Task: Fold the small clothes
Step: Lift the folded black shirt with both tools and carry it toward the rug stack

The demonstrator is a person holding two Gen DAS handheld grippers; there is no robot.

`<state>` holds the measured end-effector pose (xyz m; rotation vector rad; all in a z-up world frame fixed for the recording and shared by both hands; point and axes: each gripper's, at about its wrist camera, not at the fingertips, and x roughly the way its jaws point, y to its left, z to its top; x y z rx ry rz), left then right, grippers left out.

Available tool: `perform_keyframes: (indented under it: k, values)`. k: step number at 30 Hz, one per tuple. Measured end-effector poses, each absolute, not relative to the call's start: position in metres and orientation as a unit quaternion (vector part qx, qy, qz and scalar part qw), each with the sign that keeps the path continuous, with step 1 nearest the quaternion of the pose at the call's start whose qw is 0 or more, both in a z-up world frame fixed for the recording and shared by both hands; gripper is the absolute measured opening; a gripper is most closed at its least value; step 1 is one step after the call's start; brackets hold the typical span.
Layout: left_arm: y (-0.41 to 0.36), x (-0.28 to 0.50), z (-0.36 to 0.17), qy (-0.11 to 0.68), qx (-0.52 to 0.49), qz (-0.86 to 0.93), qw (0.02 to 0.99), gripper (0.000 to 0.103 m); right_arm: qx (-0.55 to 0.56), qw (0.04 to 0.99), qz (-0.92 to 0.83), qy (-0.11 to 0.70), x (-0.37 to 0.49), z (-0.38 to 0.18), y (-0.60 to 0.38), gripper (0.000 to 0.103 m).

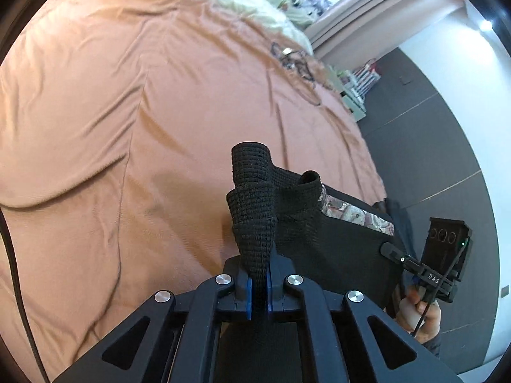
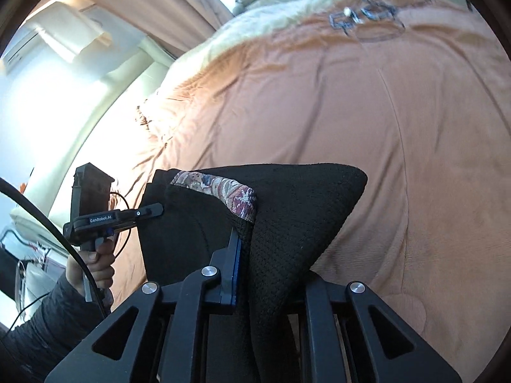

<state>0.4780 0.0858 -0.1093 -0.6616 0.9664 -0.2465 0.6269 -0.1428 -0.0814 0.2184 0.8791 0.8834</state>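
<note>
The wide orange-brown quilted bedspread (image 1: 95, 111) lies under a small black knitted garment with a patterned woven trim (image 1: 335, 239), held up above it between 2 grippers. The left gripper (image 1: 259, 287) is clamped on a bunched edge; the right gripper (image 2: 242, 271) pinches the trimmed edge. Risk: thin bites on loose knit could slip out, dropping 1 corner and skewing the fold.
</note>
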Motion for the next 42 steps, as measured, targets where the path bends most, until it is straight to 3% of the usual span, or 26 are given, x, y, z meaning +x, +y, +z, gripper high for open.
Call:
perform_keyframes:
  k: [14, 25, 42]
  values:
    - [0.04, 0.425, 0.019, 0.377, -0.269, -0.171, 0.87, 0.005, 0.088, 0.856, 0.407, 0.308, 0.497, 0.002, -0.235, 0.01]
    - [-0.045, 0.407, 0.107, 0.326, -0.227, -0.233, 0.888, 0.005, 0.077, 0.9, 0.369, 0.22, 0.393, 0.081, -0.34, 0.01]
    - [-0.234, 0.422, 0.166, 0.318, -0.172, -0.365, 0.858, 0.005, 0.076, 0.947, 0.274, 0.15, 0.253, 0.122, -0.515, 0.01]
